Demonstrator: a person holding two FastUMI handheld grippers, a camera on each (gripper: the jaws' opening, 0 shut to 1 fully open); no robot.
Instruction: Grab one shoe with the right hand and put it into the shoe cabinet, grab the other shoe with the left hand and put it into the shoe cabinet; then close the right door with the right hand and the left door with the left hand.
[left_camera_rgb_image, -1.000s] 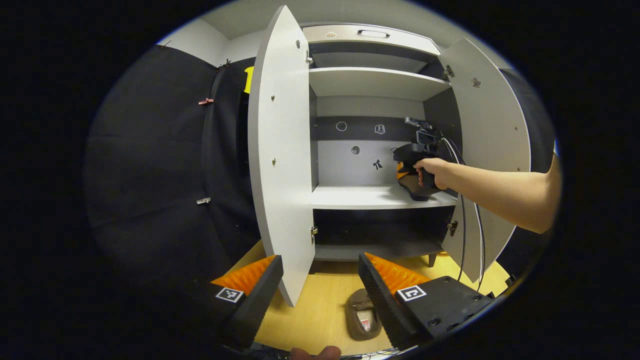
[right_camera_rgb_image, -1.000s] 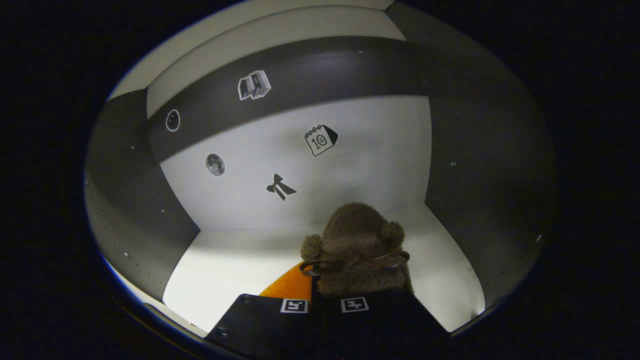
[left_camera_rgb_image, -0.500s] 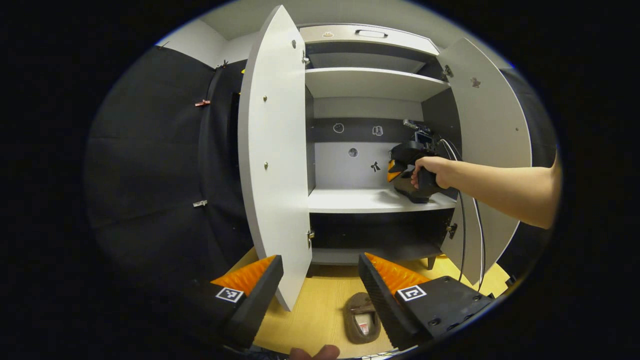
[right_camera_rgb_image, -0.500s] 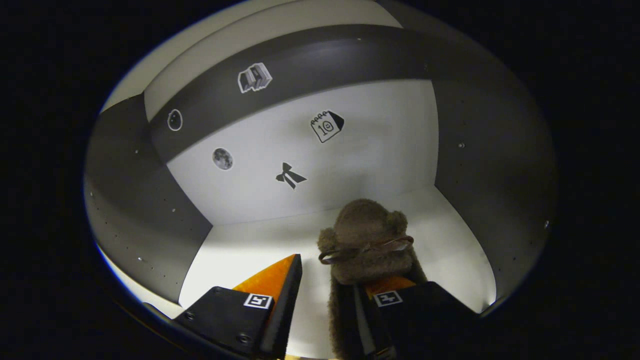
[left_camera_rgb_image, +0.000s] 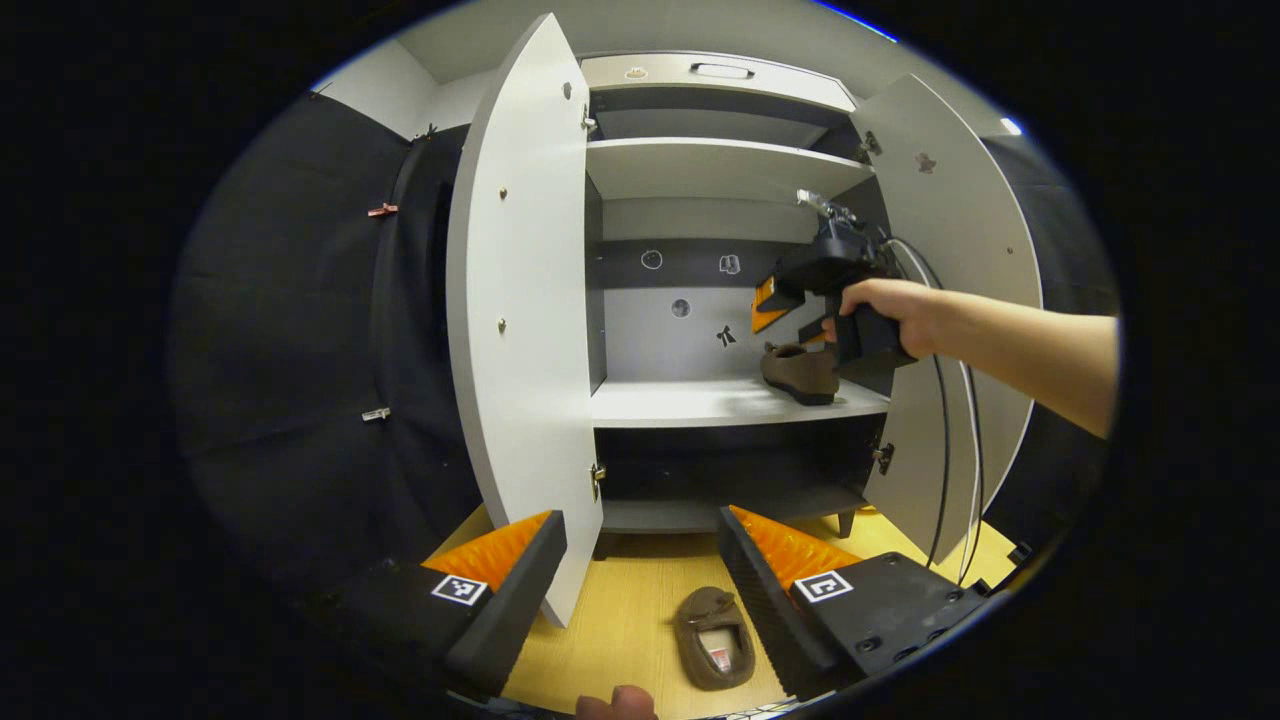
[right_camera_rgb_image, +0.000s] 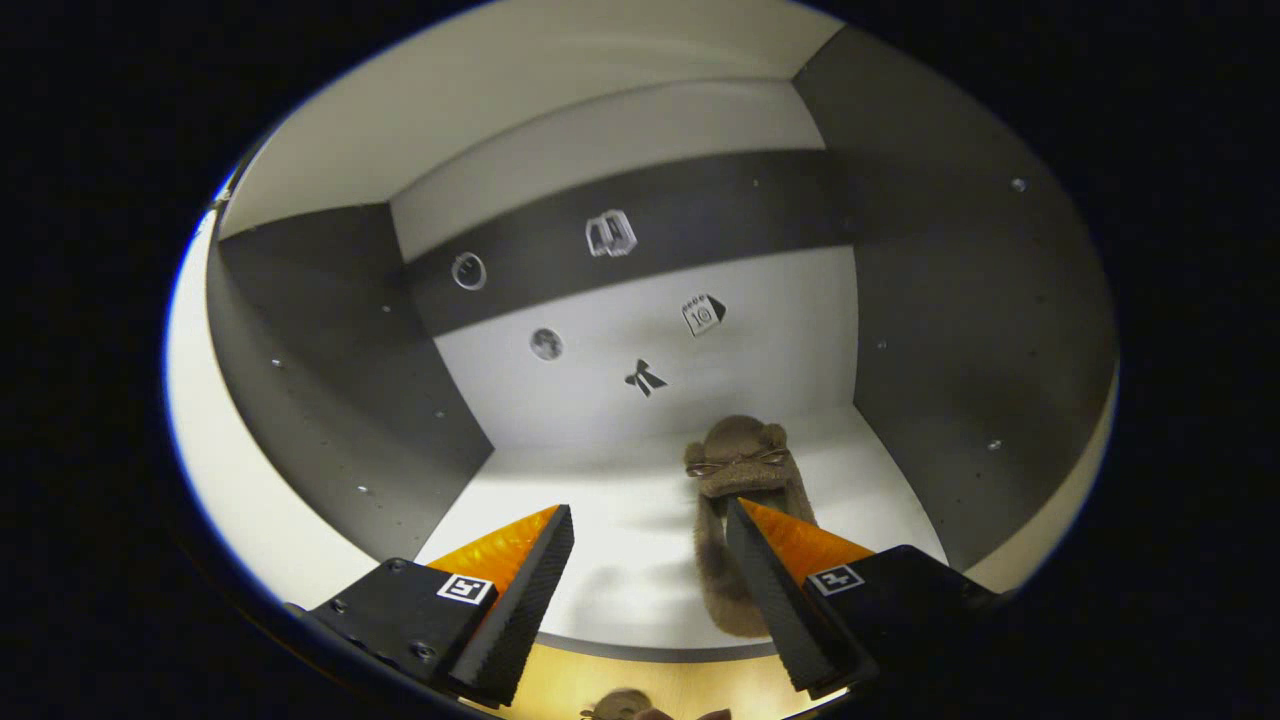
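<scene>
A brown fuzzy shoe (right_camera_rgb_image: 735, 470) with a small bow lies on the cabinet's middle shelf (right_camera_rgb_image: 600, 560), toe toward the back wall. My right gripper (right_camera_rgb_image: 650, 507) stands open just in front of it and above the shelf edge, holding nothing. In the left gripper view the same shoe (left_camera_rgb_image: 800, 368) rests at the right of the shelf, with the right gripper (left_camera_rgb_image: 775, 310) held by a hand slightly above it. The other brown shoe (left_camera_rgb_image: 712, 636) lies on the yellow floor before the cabinet. My left gripper (left_camera_rgb_image: 640, 515) hangs open above the floor, the shoe just beyond its right finger.
Both cabinet doors are open: the left door (left_camera_rgb_image: 520, 300) swings out toward me, the right door (left_camera_rgb_image: 950, 250) stands behind the person's arm (left_camera_rgb_image: 1020, 345). Cables (left_camera_rgb_image: 940, 450) hang down by the right door. An upper shelf (left_camera_rgb_image: 720, 165) and a dark lower bay (left_camera_rgb_image: 740, 465) are visible.
The right gripper opened, let go of the shoe on the shelf, then drew back and rose. The left gripper drifted slightly; the floor shoe stayed put.
</scene>
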